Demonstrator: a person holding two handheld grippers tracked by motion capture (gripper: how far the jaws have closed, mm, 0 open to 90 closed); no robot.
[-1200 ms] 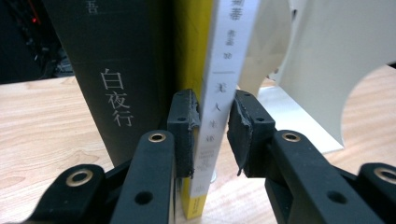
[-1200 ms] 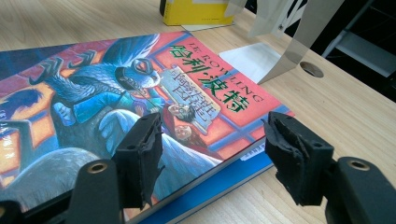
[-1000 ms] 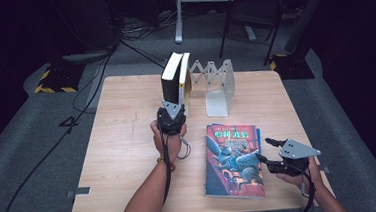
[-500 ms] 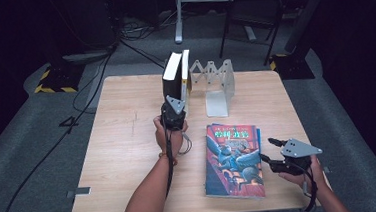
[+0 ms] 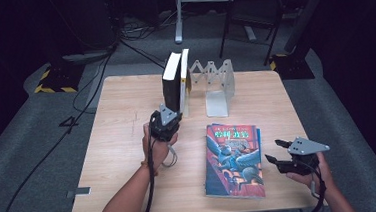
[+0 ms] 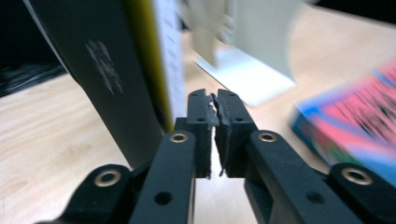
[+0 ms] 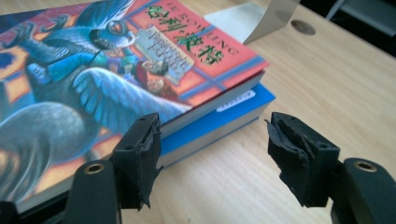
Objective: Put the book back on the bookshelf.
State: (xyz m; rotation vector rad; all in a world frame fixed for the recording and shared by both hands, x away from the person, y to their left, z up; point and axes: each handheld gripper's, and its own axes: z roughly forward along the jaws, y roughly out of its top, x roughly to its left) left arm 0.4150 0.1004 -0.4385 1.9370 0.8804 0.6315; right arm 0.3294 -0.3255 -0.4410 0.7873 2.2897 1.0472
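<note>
On the wooden table (image 5: 122, 120), two dark books (image 5: 173, 82) are standing upright, side by side, against the left end of a white accordion-style book rack (image 5: 218, 86). The left hand-held gripper (image 5: 169, 118) is sitting just in front of the near edge of these upright books, gripped by the person's left hand (image 5: 158, 145) with the forearm coming up from the bottom of the high view. In the left gripper view its jaws are standing almost together, with only a thin slit between the pads and nothing caught in it; they have just been easing apart a little from a full close. Beside the pads in that view, the dark cover and yellow-edged pages of the nearer upright book (image 6: 116, 70) are rising at the left, near the left pad, though I cannot tell if they are touching. Nearer the person, two books are lying flat in a stack: a colourful illustrated book (image 5: 234, 158) on top of a blue book (image 7: 224, 119). The right hand-held gripper (image 5: 275, 156) is resting low at the right edge of this stack, its jaws spread apart and holding nothing; in the right gripper view the left pad is sitting at the stack's corner while the right pad is standing over bare table.
</note>
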